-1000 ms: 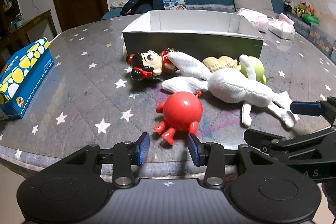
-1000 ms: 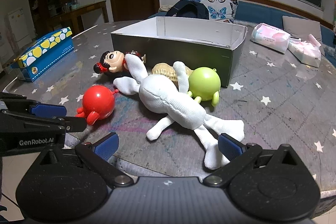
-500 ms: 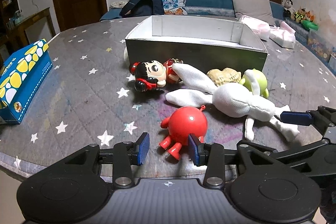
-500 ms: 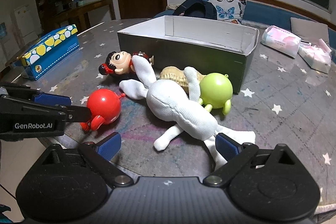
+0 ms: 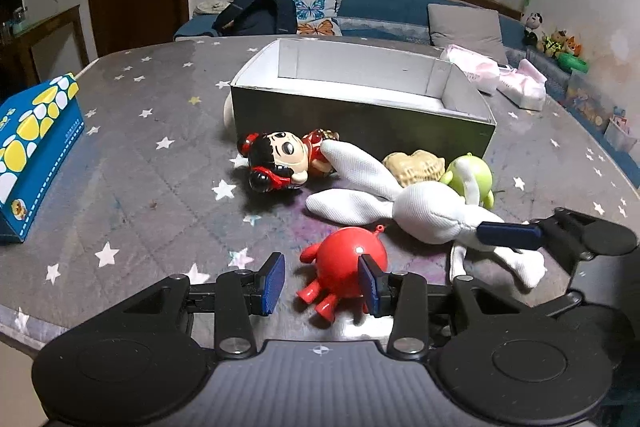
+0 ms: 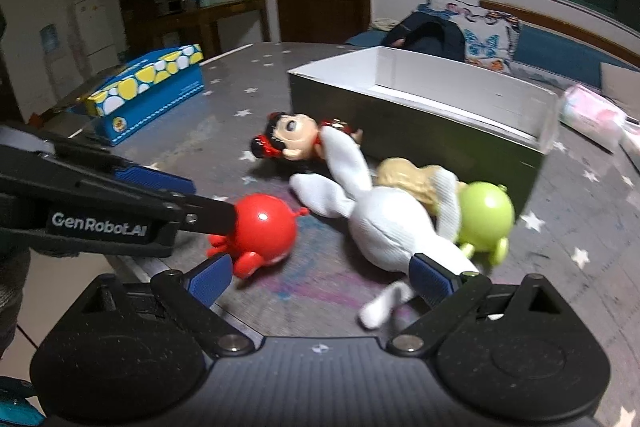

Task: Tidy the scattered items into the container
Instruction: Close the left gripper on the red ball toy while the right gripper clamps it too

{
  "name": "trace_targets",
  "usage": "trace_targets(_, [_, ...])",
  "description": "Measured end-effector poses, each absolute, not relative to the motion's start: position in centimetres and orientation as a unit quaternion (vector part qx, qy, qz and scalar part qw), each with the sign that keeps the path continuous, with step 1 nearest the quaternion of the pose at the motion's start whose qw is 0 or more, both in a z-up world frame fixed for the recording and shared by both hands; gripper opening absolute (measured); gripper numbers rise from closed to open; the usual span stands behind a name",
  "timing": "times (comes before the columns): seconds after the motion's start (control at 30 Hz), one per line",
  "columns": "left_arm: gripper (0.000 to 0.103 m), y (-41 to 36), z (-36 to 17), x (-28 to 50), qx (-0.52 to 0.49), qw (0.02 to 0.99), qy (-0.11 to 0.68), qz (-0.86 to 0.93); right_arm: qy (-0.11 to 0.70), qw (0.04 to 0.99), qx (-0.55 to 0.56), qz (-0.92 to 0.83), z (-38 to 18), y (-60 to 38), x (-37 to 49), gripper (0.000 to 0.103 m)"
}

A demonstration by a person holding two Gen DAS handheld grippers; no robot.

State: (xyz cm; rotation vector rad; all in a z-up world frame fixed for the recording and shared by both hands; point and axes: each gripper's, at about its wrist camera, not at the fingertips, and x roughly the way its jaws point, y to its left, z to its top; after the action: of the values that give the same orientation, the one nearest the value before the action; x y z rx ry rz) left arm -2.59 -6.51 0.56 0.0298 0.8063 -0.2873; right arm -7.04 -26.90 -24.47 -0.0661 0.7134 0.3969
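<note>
A red ball toy with feet (image 5: 345, 268) lies on the starry table; my left gripper (image 5: 321, 283) is open around it, right pad touching its side. It also shows in the right wrist view (image 6: 264, 229). A white plush rabbit (image 5: 424, 213) lies to its right, over a tan toy (image 5: 414, 165) and a green ball toy (image 5: 470, 177). A black-haired doll (image 5: 280, 161) lies before the open grey box (image 5: 360, 115). My right gripper (image 6: 322, 277) is open, its right pad against the rabbit (image 6: 390, 227).
A blue and yellow tissue box (image 5: 30, 143) stands at the table's left edge. Pink tissue packs (image 5: 516, 83) lie at the back right. The table's near edge runs just under both grippers. A sofa with cushions is behind the table.
Both grippers have moved forward. The left one now straddles the red ball toy; the right one has swung left and reached the rabbit's body.
</note>
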Motion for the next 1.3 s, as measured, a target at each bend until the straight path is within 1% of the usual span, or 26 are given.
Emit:
trace_targets(0.13, [0.043, -6.4, 0.5, -1.8, 0.010, 0.904, 0.400, -0.150, 0.346, 0.913, -0.039, 0.213, -24.6, -26.0, -6.5, 0.094])
trace_targets(0.33, [0.043, -6.2, 0.2, -0.6, 0.000, 0.892, 0.417, -0.173, 0.352, 0.905, -0.048, 0.234, -24.9, -25.0, -5.5, 0.088])
trace_targets(0.43, [0.043, -6.1, 0.2, 0.1, -0.008, 0.888, 0.423, -0.183, 0.357, 0.902, -0.044, 0.238, -25.1, -24.8, -4.9, 0.083])
trace_targets(0.53, [0.043, -5.8, 0.1, 0.8, -0.021, 0.880, 0.432, -0.196, 0.362, 0.899, -0.042, 0.243, -25.3, -24.6, -4.4, 0.081])
trace_targets(0.87, [0.043, -3.3, -0.9, 3.8, -0.118, 0.841, 0.477, -0.225, 0.374, 0.889, -0.022, 0.264, -25.6, -24.4, -3.2, 0.063])
trace_targets(1.1, [0.043, -2.1, -1.4, 4.8, -0.154, 0.825, 0.490, -0.237, 0.381, 0.884, -0.012, 0.272, -25.9, -24.4, -2.3, 0.063])
trace_targets(1.13, [0.043, -2.0, -1.4, 4.9, -0.155, 0.824, 0.490, -0.239, 0.379, 0.884, -0.012, 0.274, -25.9, -24.4, -2.3, 0.060])
trace_targets(1.2, [0.043, -1.8, -1.4, 5.0, -0.159, 0.822, 0.491, -0.241, 0.379, 0.882, -0.009, 0.278, -25.9, -24.5, -2.3, 0.059])
trace_targets(1.27, [0.043, -1.6, -1.5, 5.2, -0.168, 0.819, 0.493, -0.241, 0.380, 0.881, -0.001, 0.283, -25.9, -24.7, -2.1, 0.061])
trace_targets(1.3, [0.043, -1.5, -1.5, 5.2, -0.173, 0.818, 0.494, -0.240, 0.379, 0.881, 0.004, 0.282, -25.8, -24.8, -2.0, 0.064])
